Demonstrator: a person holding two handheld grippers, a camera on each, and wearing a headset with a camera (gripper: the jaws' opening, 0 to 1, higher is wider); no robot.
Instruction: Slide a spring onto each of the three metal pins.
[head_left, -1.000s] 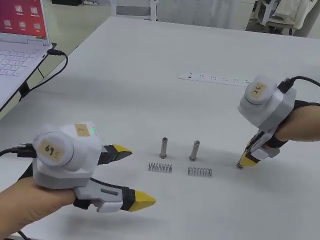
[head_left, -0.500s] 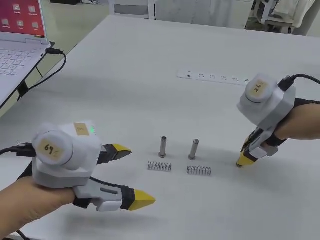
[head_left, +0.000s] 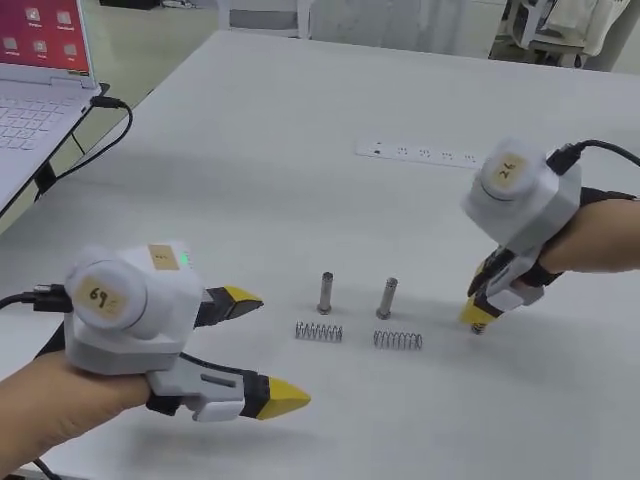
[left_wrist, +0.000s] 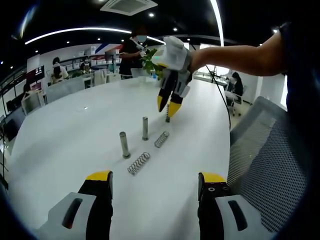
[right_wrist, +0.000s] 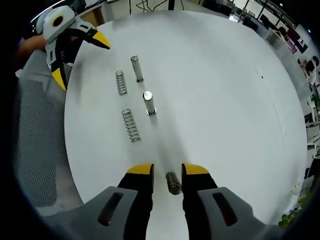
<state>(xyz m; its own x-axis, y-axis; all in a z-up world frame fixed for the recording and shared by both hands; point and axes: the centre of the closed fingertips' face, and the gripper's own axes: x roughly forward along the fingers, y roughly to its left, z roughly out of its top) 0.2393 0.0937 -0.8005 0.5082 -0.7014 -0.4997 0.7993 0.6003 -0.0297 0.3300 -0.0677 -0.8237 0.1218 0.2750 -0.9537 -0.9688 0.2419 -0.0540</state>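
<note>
Two bare metal pins (head_left: 327, 293) (head_left: 389, 298) stand upright mid-table. A loose spring (head_left: 319, 332) (head_left: 398, 340) lies in front of each. Further right stands a third small upright piece with a spring (right_wrist: 173, 182) on it, seen end-on between the jaws of my right gripper (right_wrist: 167, 170). Those jaws stand a narrow gap apart, and a sliver of table shows left of the spring. The right gripper (head_left: 475, 318) points down at this piece (head_left: 480, 326). My left gripper (head_left: 268, 348) hovers wide open at the near left, holding nothing.
An open laptop (head_left: 40, 60) with a black cable (head_left: 110, 140) sits at the far left edge. A white power strip (head_left: 430, 156) lies behind the pins. A grey mesh chair (left_wrist: 270, 150) stands beside the table.
My right gripper has shifted slightly left and lifted a little off the table. The left gripper, pins and loose springs have stayed put.
</note>
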